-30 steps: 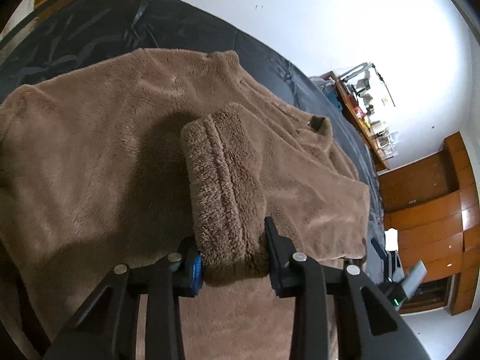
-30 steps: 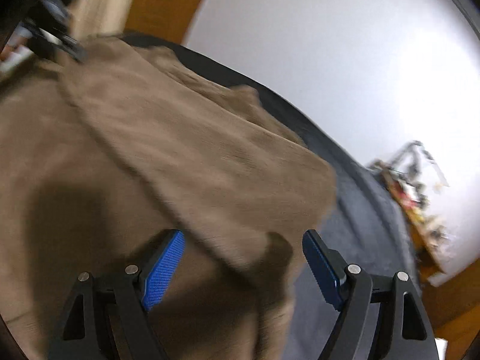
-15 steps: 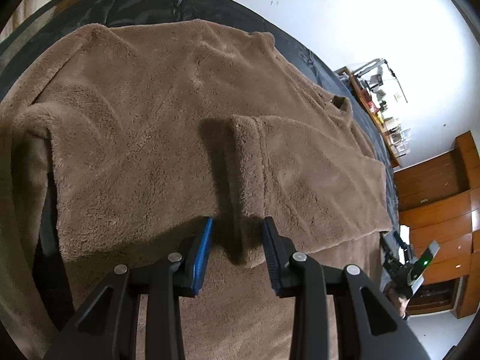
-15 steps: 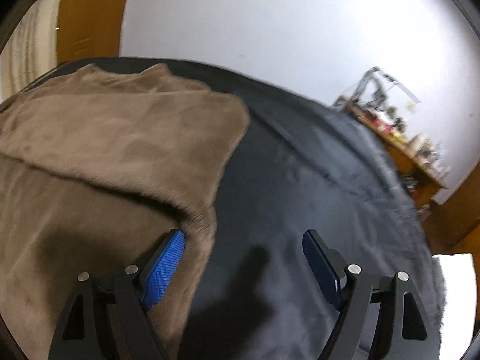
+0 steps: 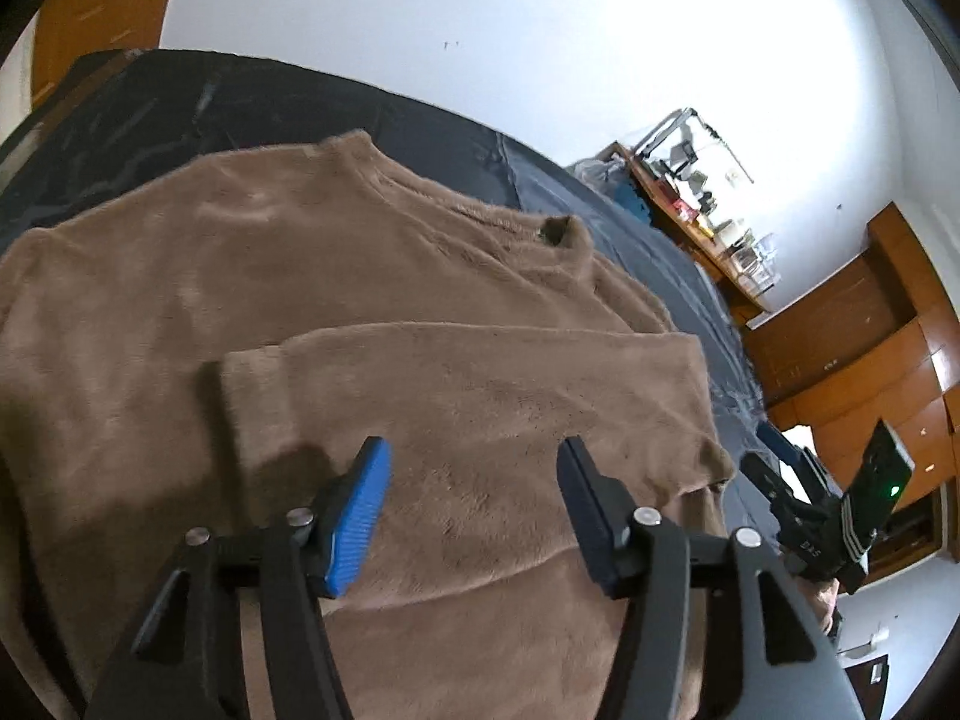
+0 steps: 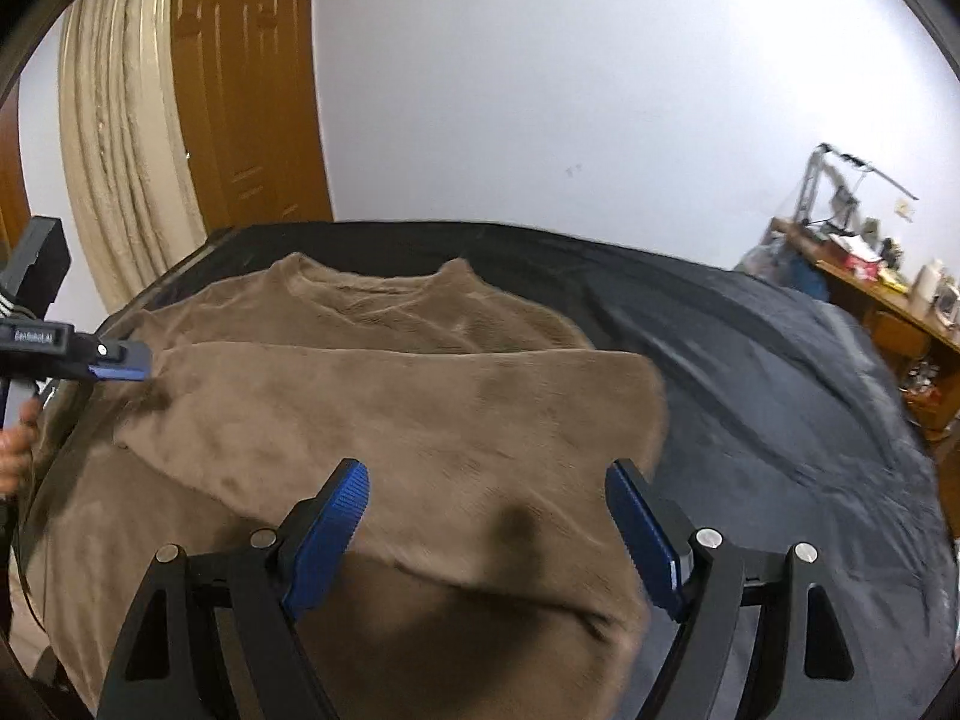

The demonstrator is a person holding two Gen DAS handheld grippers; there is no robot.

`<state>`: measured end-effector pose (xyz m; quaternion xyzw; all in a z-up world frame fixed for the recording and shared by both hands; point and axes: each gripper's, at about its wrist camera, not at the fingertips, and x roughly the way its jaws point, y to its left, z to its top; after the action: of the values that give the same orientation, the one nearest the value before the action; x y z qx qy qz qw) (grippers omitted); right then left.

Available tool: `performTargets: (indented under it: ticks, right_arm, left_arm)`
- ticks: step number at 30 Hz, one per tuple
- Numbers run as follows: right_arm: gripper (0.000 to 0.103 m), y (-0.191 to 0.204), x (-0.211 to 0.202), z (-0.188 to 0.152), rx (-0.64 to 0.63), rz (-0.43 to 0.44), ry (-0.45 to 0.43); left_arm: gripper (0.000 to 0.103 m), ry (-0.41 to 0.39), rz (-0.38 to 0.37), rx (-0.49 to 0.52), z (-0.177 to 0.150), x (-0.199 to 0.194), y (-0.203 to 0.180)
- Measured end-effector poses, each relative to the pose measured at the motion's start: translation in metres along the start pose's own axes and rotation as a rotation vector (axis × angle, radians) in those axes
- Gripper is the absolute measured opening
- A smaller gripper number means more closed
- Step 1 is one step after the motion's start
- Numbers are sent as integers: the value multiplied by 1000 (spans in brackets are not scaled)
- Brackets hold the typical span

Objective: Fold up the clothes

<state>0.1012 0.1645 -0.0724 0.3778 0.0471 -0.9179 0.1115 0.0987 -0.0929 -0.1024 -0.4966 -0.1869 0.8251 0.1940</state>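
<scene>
A brown fleece sweater (image 5: pixel 312 276) lies flat on the dark bedsheet (image 5: pixel 150 114), collar toward the wall. One sleeve (image 5: pixel 480 372) is folded across its body, with the cuff (image 5: pixel 252 384) lying loose. My left gripper (image 5: pixel 474 456) hovers over that sleeve; its jaws are opening and nothing is between them. In the right wrist view the sweater (image 6: pixel 420 420) fills the middle. My right gripper (image 6: pixel 487 477) stands open above the sweater's near edge, holding nothing. The left gripper (image 6: pixel 123 360) shows at the far left by the cuff, and the right gripper (image 5: pixel 780 462) shows at the sweater's right edge.
The dark bedsheet (image 6: pixel 780 390) spreads bare to the right of the sweater. A cluttered wooden desk (image 6: pixel 870 294) stands by the white wall. Wooden wardrobes (image 5: pixel 870 360), a door (image 6: pixel 252 108) and a curtain (image 6: pixel 120 138) ring the bed. A person's hand (image 6: pixel 18 450) shows at left.
My left gripper let go of the sleeve cuff, which now lies flat across the sweater, then drew back and opened wider. The right gripper rose and turned back over the sweater, still open.
</scene>
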Motion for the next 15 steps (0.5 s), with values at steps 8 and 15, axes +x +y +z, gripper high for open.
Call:
performTargets:
  ticks: [8, 15]
  right_arm:
    - [86, 3, 51, -30, -18, 3, 160]
    - [89, 5, 50, -35, -24, -5, 131]
  left_arm:
    - [62, 10, 36, 7, -7, 26, 19]
    - [65, 11, 67, 54, -8, 27, 13]
